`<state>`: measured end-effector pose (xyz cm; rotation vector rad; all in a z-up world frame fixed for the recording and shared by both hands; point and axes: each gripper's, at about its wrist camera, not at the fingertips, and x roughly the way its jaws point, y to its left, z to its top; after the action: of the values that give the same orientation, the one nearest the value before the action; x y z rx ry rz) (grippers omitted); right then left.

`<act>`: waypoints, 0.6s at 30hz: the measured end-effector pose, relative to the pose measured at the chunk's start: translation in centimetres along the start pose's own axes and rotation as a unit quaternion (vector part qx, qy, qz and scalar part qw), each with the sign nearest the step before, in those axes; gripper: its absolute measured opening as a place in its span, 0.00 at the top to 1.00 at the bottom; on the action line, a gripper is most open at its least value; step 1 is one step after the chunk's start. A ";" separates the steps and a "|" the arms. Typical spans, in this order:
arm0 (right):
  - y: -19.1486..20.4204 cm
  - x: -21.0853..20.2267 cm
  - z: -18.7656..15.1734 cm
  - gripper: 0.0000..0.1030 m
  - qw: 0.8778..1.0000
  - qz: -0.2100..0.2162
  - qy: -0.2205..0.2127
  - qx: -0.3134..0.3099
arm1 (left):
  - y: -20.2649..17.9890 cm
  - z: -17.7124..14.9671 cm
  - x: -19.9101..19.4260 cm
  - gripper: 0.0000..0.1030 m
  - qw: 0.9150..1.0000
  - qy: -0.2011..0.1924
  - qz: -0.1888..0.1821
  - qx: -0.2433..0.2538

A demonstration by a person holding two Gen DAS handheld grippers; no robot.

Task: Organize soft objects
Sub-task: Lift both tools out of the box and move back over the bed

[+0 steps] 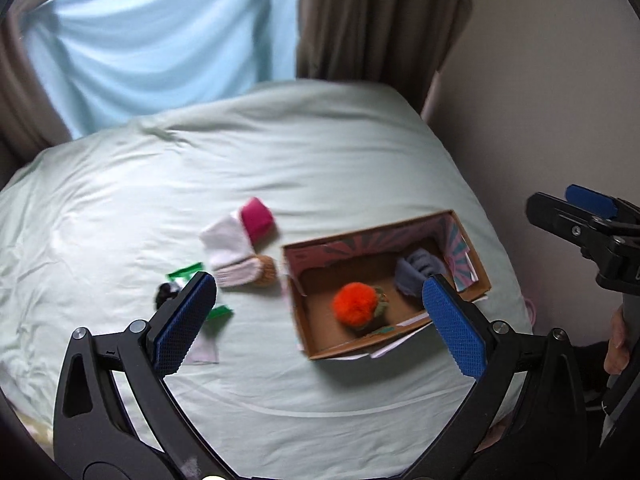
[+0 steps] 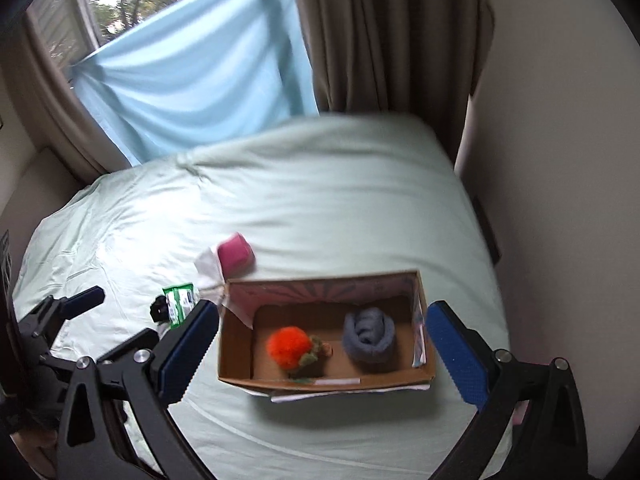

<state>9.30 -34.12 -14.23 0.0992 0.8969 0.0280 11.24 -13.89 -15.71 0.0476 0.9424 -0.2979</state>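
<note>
An open cardboard box [image 1: 296, 312] [image 2: 234, 360] lies on the bed. Inside are an orange fluffy toy [image 1: 356, 303] [image 2: 289, 342] and a rolled grey-blue cloth [image 1: 418, 270] [image 2: 369, 334]. Left of the box lie a pink roll [image 1: 258, 218] [image 2: 236, 258], white socks [image 1: 230, 252] [image 2: 208, 268], a tan knitted item [image 1: 266, 270], green packets [image 1: 186, 272] [image 2: 180, 300] and a small black object [image 1: 164, 292] [image 2: 160, 310]. My left gripper [image 1: 320, 320] is open and empty above the bed. My right gripper [image 2: 320, 350] is open and empty above the box.
The pale green bed sheet [image 1: 280, 152] [image 2: 320, 184] spreads wide around the items. A light blue cloth [image 1: 160, 40] and brown curtains [image 1: 380, 20] hang behind the bed. A wall [image 2: 560, 160] stands close on the right.
</note>
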 end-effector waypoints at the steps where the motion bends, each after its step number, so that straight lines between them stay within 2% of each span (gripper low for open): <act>1: 0.9 -0.8 0.0 0.00 1.000 0.002 -0.010 -0.005 | 0.7 -0.1 -0.6 0.00 1.000 -0.005 0.003 -0.006; 6: 5.0 -3.3 -0.5 0.00 0.999 0.019 -0.045 -0.022 | 5.3 -1.5 -4.8 0.00 0.998 -0.033 0.026 -0.038; 12: 9.4 -4.8 -2.1 0.00 0.997 0.039 -0.066 -0.019 | 11.5 -3.4 -8.5 0.00 0.995 -0.055 0.040 -0.069; 18: 13.5 -5.3 -3.6 0.00 0.996 0.037 -0.078 -0.022 | 17.1 -5.2 -10.4 0.00 0.995 -0.060 0.041 -0.070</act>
<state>3.44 -20.74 -11.06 0.0933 0.7359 0.1078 6.11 5.77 -11.92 -0.0606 0.8380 -0.1564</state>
